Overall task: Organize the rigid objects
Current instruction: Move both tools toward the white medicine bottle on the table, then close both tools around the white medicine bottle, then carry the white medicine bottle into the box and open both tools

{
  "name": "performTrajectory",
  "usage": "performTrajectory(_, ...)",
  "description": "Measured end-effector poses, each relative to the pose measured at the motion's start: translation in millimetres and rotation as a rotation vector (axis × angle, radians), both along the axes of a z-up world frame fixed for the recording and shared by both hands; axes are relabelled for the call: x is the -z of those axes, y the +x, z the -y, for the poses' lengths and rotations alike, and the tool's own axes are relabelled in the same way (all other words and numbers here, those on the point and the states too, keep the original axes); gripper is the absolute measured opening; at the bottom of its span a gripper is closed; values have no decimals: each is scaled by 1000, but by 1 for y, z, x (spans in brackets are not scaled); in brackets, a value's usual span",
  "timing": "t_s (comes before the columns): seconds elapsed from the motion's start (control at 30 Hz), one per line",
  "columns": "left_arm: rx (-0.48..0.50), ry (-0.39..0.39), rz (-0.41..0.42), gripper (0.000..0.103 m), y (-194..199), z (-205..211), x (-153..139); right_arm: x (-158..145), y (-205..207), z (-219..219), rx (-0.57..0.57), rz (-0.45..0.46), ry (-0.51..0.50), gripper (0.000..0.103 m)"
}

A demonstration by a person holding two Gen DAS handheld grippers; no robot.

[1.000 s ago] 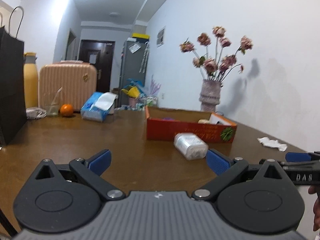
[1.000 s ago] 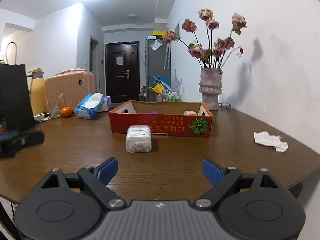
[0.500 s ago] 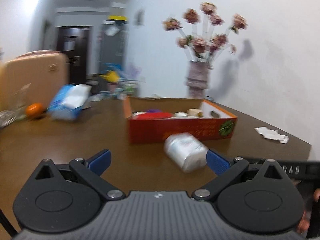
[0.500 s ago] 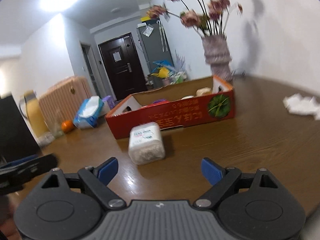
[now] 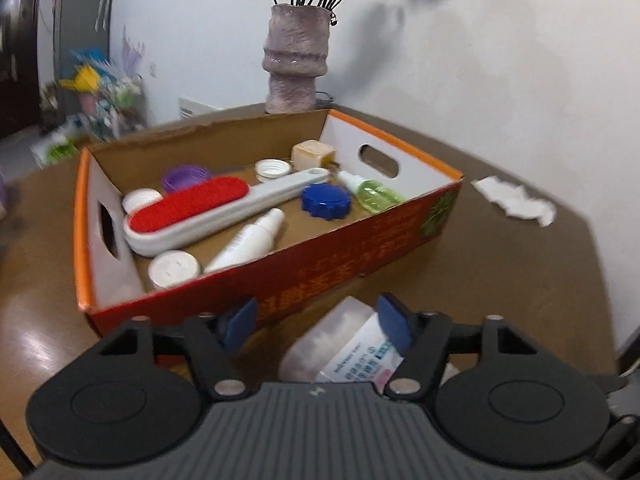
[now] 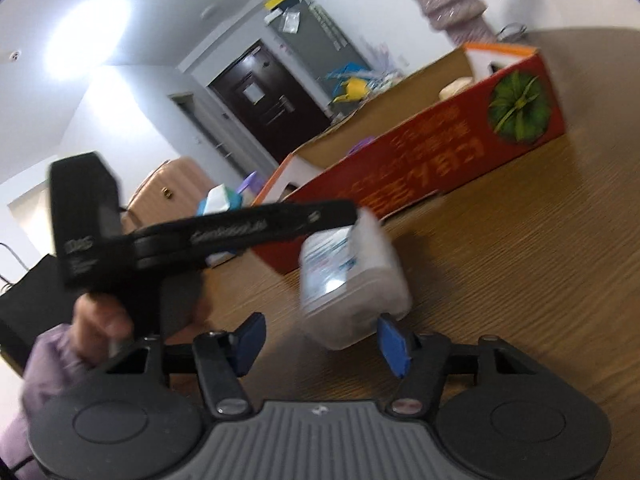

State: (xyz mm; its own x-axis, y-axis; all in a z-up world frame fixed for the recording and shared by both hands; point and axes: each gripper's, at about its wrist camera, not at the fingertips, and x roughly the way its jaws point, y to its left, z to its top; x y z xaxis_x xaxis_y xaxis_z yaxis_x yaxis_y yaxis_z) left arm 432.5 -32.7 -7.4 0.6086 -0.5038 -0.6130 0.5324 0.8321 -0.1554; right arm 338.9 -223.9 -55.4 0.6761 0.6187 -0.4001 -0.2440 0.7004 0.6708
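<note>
Two blue-padded grippers — left, right — both agape around one blurred, seemingly rounded translucent plastic jar.

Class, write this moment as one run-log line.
left gripper: open, around white plastic jar | right gripper: open, near jar | jar: on table, outside red cardboard box

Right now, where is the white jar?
The white jar lies on the table just outside the red box, between the left gripper's open fingers.

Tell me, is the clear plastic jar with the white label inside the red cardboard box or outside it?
Outside. The clear plastic jar lies on its side on the brown wooden table, before the red cardboard box.
</note>
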Motion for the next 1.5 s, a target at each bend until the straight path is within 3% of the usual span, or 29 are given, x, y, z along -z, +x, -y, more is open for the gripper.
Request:
performTrajectory(0.2, -85, -98, 2, 36, -26, -22, 3, -4, -2, 6, 17, 31, -13, 56)
performTrajectory(0.33, -131, -146, -25, 34, -46, -19, 3, -2, -2, 19, 77, 15, -20, 53)
performTrajectory(0.47, -165, -199, -85, 29, -81, -5, 5, -9, -11, 37, 142, 24, -98, 36)
performTrajectory(0.53, -193, -206, -104, 27, -102, 6, 9, -11, -18, 49, 143, 33, -98, 32)
performTrajectory(0.7, -288, -310, -158, 24, -152, 18, 9, -21, -48, 65, 97, 64, -172, 29)
performTrajectory(0.93, -297, -315, -173, 24, -191, 25, 3, -17, -87, 87, 62, 45, -125, 29)
performTrajectory(0.97, -304, -312, -166, 28, -190, 25, 2, -16, -86, 89, 62, 41, -113, 30)
performTrajectory(1.03, -328, -301, -142, 49, -187, 26, -1, -15, -83, 90, 72, 42, -106, 31)
performTrajectory(1.07, -335, -298, -133, 68, -186, 27, -2, -14, -81, 90, 73, 44, -105, 32)
performTrajectory(1.1, -335, -298, -128, 75, -182, 28, -1, -14, -79, 90, 71, 43, -99, 32)
performTrajectory(1.13, -337, -290, -131, 70, -177, 30, 0, -12, -76, 89, 63, 39, -87, 32)
performTrajectory(1.2, -340, -274, -153, 48, -170, 35, 5, -10, -72, 86, 41, 33, -67, 33)
performTrajectory(1.37, -377, -281, -142, 34, -170, 39, 3, -16, -72, 85, 45, 48, -108, 30)
performTrajectory(1.5, -368, -308, -98, 33, -160, 40, -16, -32, -64, 93, 58, 95, -79, 29)
